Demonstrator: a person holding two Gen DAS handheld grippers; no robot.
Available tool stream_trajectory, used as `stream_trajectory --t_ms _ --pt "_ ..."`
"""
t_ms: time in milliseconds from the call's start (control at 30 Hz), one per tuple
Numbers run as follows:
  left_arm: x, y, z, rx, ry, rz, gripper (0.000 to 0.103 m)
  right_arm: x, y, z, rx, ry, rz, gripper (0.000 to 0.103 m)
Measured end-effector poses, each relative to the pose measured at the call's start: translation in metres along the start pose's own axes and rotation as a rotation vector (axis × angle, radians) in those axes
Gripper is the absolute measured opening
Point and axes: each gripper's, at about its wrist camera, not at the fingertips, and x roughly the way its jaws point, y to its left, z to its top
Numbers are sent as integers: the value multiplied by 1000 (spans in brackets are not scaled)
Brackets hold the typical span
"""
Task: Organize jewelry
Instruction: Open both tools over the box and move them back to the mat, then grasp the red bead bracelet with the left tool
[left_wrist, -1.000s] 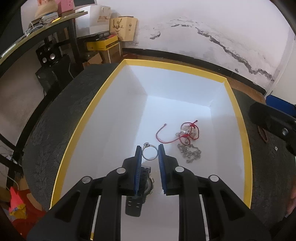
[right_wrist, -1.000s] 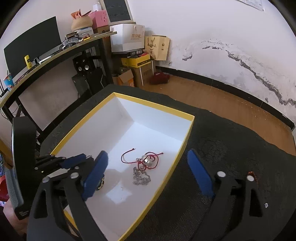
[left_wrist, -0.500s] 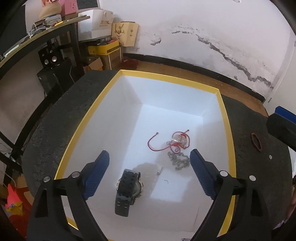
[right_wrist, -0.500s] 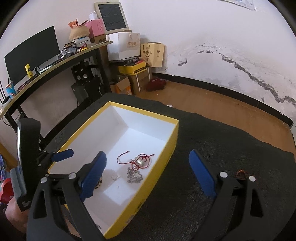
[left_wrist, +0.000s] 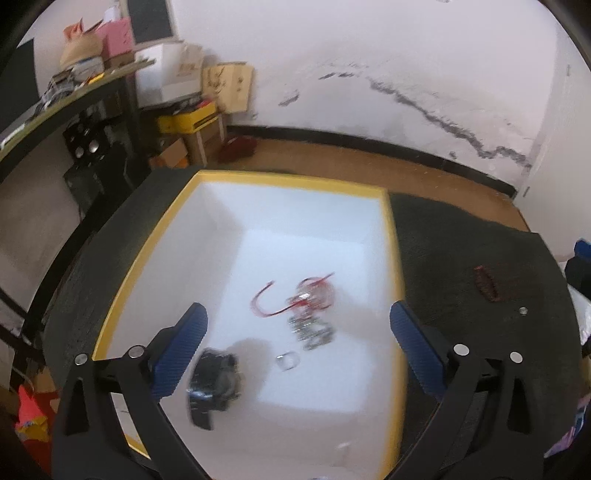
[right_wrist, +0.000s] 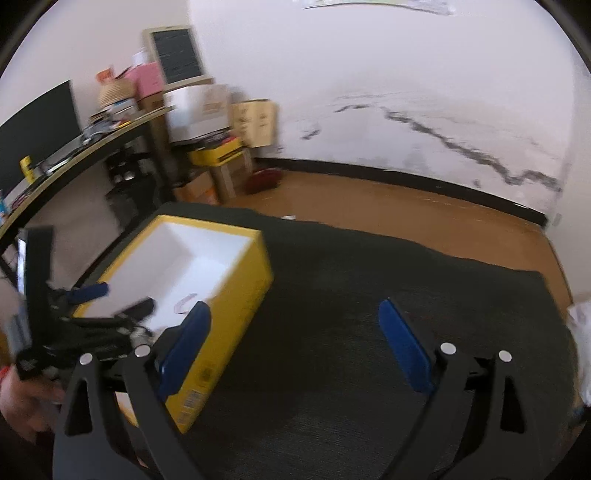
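A yellow-rimmed white box (left_wrist: 390, 236) sits on the dark mat. Inside it lie a black watch (left_wrist: 214, 380), a small silver ring (left_wrist: 287, 360), a silver chain (left_wrist: 310, 330) and a red cord bracelet (left_wrist: 308, 295). My left gripper (left_wrist: 299, 347) is open and empty above the box. A dark red bracelet (left_wrist: 485, 283) lies on the mat right of the box. My right gripper (right_wrist: 295, 345) is open and empty over the mat, right of the box (right_wrist: 240, 295). The left gripper (right_wrist: 88, 295) shows at its left.
The black textured mat (right_wrist: 351, 295) covers the table. A small silver stud (left_wrist: 522, 311) lies near the dark red bracelet. A desk with clutter (right_wrist: 74, 147) and cardboard boxes (right_wrist: 221, 162) stand at the back left. Wooden floor lies beyond the table.
My left gripper opened and let go of the silver ring, which now lies in the box, then rose. My right gripper drew back and swung right, away from the box.
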Motion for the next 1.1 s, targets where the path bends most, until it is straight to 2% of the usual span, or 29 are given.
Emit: stream_trajectory --t_ms 133,367,467,633,800,1100 --pt "-4 -42 4 54 -21 -49 97 -13 -49 -22 63 5 -94 89" --pt "0 -136 1 178 -18 -136 97 -37 -131 -71 213 24 -243 89" --pt "6 -177 -7 244 -9 -154 97 -45 -153 -86 246 20 -272 89" --pt "16 -220 -14 267 11 -187 97 -50 -178 -103 274 21 -278 89" --pt "27 -238 -17 266 23 -181 97 -49 -182 -104 257 24 -275 89" --pt "41 -246 -21 230 60 -202 97 -47 -190 -106 259 29 -276 89"
